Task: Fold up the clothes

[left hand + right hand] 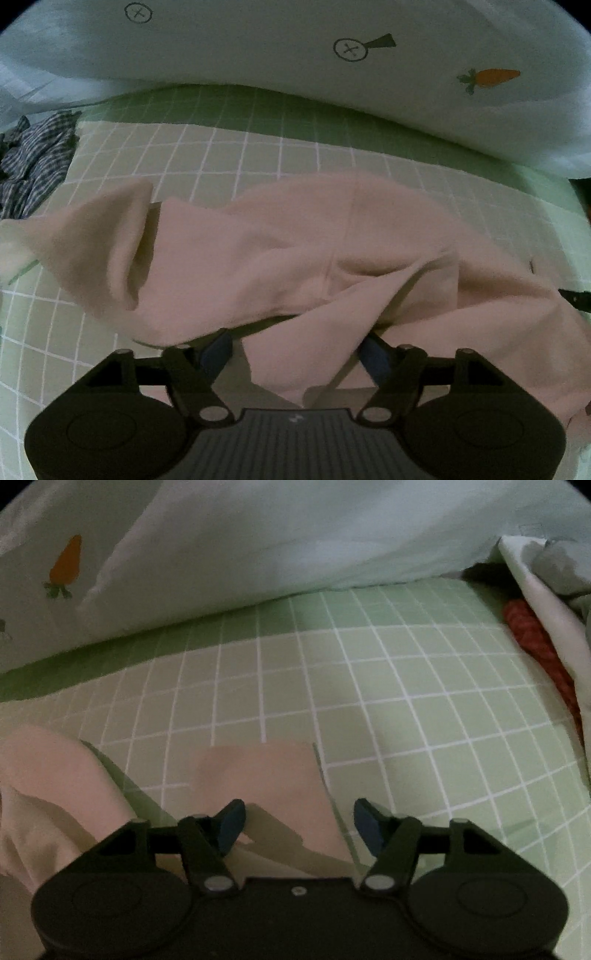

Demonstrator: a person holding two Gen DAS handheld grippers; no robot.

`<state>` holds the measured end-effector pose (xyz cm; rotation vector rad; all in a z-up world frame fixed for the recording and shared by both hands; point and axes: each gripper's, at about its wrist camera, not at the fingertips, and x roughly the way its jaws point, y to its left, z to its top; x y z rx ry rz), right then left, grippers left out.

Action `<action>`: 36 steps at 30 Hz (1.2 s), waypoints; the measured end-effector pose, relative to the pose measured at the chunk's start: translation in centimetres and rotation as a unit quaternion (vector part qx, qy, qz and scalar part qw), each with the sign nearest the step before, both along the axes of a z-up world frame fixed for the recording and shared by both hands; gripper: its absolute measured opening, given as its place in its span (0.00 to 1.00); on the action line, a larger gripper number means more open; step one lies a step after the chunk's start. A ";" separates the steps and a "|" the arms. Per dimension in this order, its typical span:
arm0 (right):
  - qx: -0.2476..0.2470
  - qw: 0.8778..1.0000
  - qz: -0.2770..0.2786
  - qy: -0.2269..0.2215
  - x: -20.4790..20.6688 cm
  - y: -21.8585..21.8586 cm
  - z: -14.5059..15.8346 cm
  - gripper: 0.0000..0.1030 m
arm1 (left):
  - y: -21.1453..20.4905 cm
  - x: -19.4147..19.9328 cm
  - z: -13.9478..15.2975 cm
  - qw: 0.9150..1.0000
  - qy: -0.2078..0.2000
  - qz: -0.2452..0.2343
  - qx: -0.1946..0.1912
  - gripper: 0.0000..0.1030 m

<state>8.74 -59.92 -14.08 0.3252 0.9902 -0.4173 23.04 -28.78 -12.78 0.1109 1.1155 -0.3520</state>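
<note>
Lying rumpled on checked bed sheet (388,686), pink garment (295,240), left tongs (295,350) released with cloth between fingers, right tongs (299,823) released over garment corner.

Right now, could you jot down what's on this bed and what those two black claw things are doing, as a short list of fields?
surface: green checked sheet
main item: pink garment, rumpled, not yet folded flat
left gripper: open, pink cloth draped between its fingers
right gripper: open, over a flat pink corner of the garment
behind: white bedding with carrot print
far left: striped dark cloth, bunched up
far right: red knitted item, partly tucked under white fabric
</note>
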 end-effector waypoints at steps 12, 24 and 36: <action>-0.057 0.998 -0.002 0.009 -3.5 -1.4 1.1 0.03 | 4.8 -3.8 1.5 0.997 0.009 0.076 0.004 0.08; -0.138 0.981 -0.133 0.032 -11.2 -6.1 3.1 0.18 | 14.2 -11.4 1.5 0.973 0.055 0.223 0.022 0.17; 0.013 0.993 0.075 -0.089 -2.7 6.7 3.8 0.49 | 11.3 -8.0 2.0 0.984 0.030 0.176 0.025 0.66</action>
